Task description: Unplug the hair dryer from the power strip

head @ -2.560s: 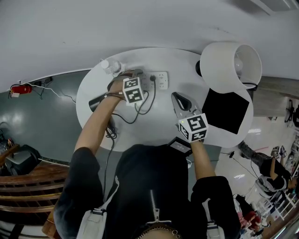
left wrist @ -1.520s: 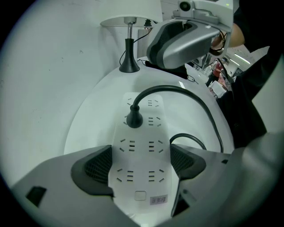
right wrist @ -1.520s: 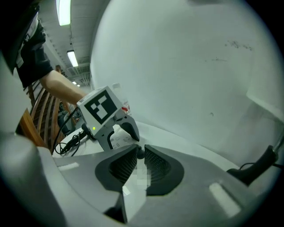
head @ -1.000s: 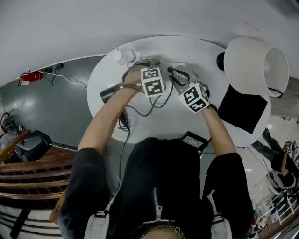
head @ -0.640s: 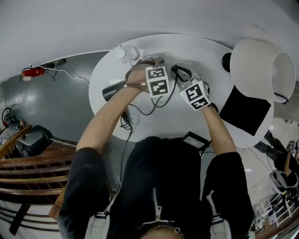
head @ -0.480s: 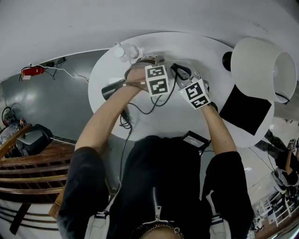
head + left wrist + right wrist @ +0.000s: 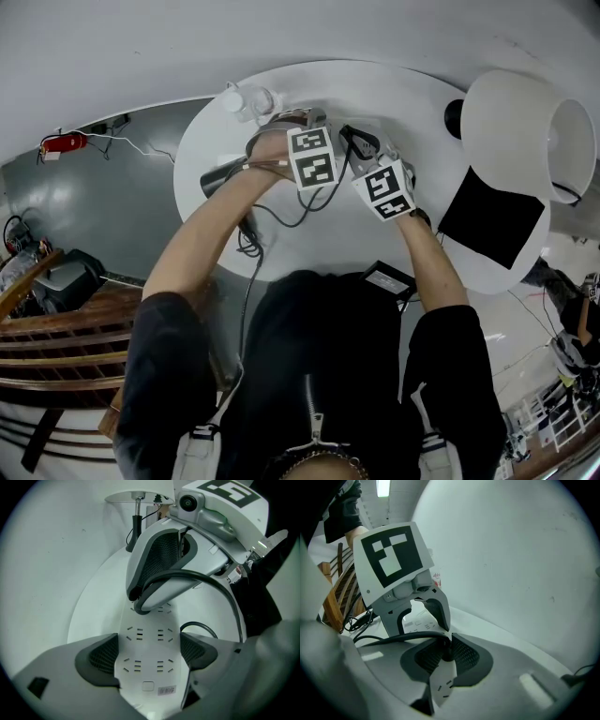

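Left gripper (image 7: 150, 654) clamps flat white power strip (image 7: 148, 631); right gripper (image 7: 446, 656) pinches black plug (image 7: 446, 648).

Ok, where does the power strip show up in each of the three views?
Head view: upper centre, power strip largely covered.
Left gripper view: bottom centre, clamped by the left gripper.
Right gripper view: bottom centre, under the right gripper, which grips the plug.
Shared landmark: the black cord.

Overhead, two close-ups, shared power strip (image 7: 147, 667)
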{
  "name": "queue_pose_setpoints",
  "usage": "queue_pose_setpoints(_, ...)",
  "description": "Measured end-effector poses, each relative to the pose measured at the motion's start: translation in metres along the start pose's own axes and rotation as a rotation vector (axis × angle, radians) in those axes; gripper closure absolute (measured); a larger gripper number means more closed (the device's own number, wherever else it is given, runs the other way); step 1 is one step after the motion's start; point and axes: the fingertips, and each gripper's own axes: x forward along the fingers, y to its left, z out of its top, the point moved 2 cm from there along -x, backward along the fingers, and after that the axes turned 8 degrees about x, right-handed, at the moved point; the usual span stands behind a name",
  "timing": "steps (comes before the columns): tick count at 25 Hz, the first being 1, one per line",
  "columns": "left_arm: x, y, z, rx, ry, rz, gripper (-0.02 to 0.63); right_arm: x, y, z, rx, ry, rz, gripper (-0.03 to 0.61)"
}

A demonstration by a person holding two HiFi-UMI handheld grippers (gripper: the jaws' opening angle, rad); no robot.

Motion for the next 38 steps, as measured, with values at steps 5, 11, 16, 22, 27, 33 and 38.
queue_pose_setpoints(5, 0.0009, -0.0013, 0.0015, 0.015, 0.007, -0.001, 0.222, -0.0019, -0.0016, -0.0015, -0.006, 0.027, 0.044, 0.532)
queue_pose_setpoints(11, 0.0023, -0.0025, 0.0017, 0.028, 0.031, -0.007, 0.221, -0.0016, -0.0029, 0.0011, 0.013, 0.036, 0.094, 0.532)
queue_pose_setpoints(16, 0.0025, -0.0008, 0.0007, 0.015, 0.037, -0.005, 0.221, -0.0012, -0.0027, 0.0019, 0.011, 0.032, 0.069, 0.532)
queue_pose_setpoints(22, 0.0035, -0.0029, 0.0032, 0.019, 0.038, -0.006, 0.221, -0.0081, -0.0003, -0.0010, 0.008, 0.017, 0.032, 0.537)
queue_pose_setpoints(27, 0.0042, -0.0034, 0.0046, 0.040, 0.050, -0.010, 0.220, -0.0088, -0.0017, 0.0000, 0.002, 0.024, 0.044, 0.537)
queue_pose_setpoints(33, 0.0041, -0.0033, 0.0043, 0.042, 0.050, -0.010, 0.219, -0.0068, -0.0024, 0.0020, -0.016, 0.050, 0.079, 0.537)
queue_pose_setpoints(38, 0.0035, -0.0023, 0.0048, 0.031, 0.047, -0.008, 0.221, -0.0084, -0.0025, 0.0023, 0.018, 0.042, 0.030, 0.537)
